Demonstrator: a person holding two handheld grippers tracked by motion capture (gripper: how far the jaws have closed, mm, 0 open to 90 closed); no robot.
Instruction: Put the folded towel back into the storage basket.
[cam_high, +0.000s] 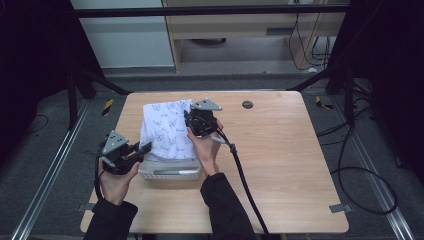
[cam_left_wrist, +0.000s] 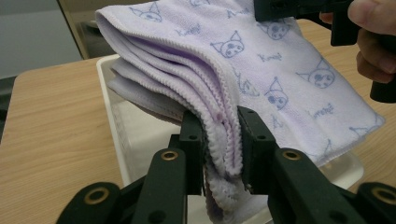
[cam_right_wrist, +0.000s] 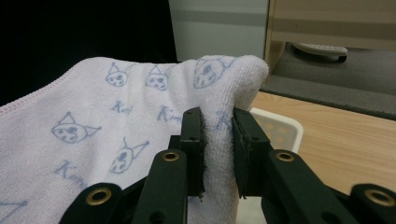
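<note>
High view: a folded lilac towel (cam_high: 167, 129) printed with blue cat-like faces is held up over a white plastic basket (cam_high: 170, 172) that sits on the wooden tabletop (cam_high: 280, 165). The left claw (cam_high: 142, 149) grips the towel at its near left edge, just beside the basket's left end, and the left hand (cam_high: 116, 181) holds that tool low, near the basket's front left corner. The right claw (cam_high: 189, 117) bites the towel's far right corner, above the basket's far side, with the right hand (cam_high: 205, 147) wrapped around its body and a cable (cam_high: 245, 180) trailing back from the basket's right end toward the tabletop's near edge. A small dark disc (cam_high: 247, 104) lies on the tabletop well apart from the basket, beyond it to the right.

Left gripper view shows the left claw (cam_left_wrist: 222, 144) clamped on several stacked, scalloped layers of the towel (cam_left_wrist: 261, 70), with the basket (cam_left_wrist: 140, 140) directly beneath. Cursive blue writing repeats among the faces; it starts with "K" but is too blurred to read fully.

Right gripper view shows the right claw (cam_right_wrist: 217, 149) pinched on a rounded fold of the towel (cam_right_wrist: 93, 135), the basket's perforated rim (cam_right_wrist: 278, 128) just behind it. The same script reads only as "K…".
</note>
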